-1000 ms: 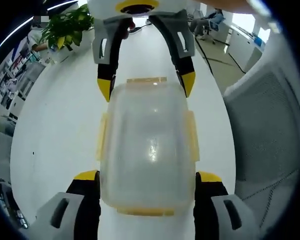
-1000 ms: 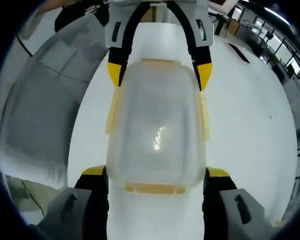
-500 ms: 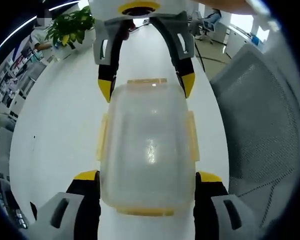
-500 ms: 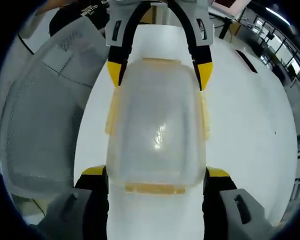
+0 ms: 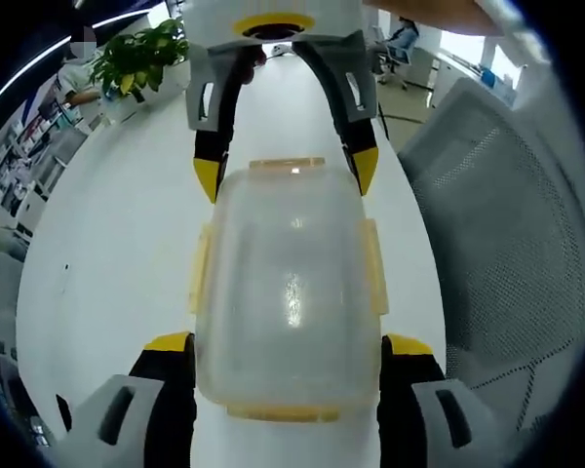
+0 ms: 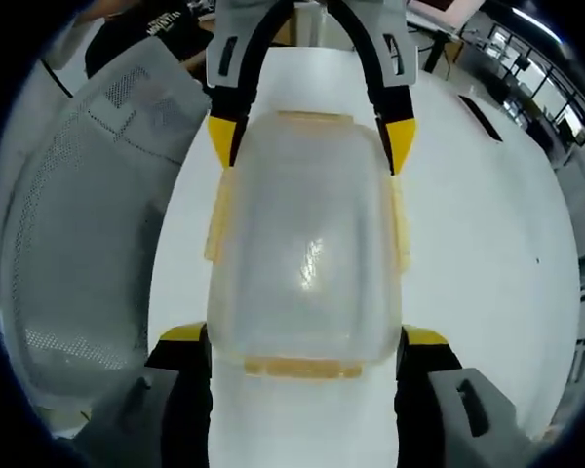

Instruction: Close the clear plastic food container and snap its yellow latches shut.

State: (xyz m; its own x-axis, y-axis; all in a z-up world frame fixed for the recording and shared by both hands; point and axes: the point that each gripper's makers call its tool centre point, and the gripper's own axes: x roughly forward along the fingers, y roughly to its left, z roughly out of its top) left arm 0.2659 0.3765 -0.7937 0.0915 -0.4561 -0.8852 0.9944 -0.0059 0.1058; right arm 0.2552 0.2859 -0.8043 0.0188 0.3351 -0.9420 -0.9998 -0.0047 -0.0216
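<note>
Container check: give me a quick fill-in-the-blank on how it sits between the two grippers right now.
1. The container rests on a ___ table.
2. Its latches are coloured ___.
3. Each gripper's jaws stand on either side of one ___ of the container.
4. A mesh ___ stands beside the table.

Missing words: white; yellow; end; chair
</note>
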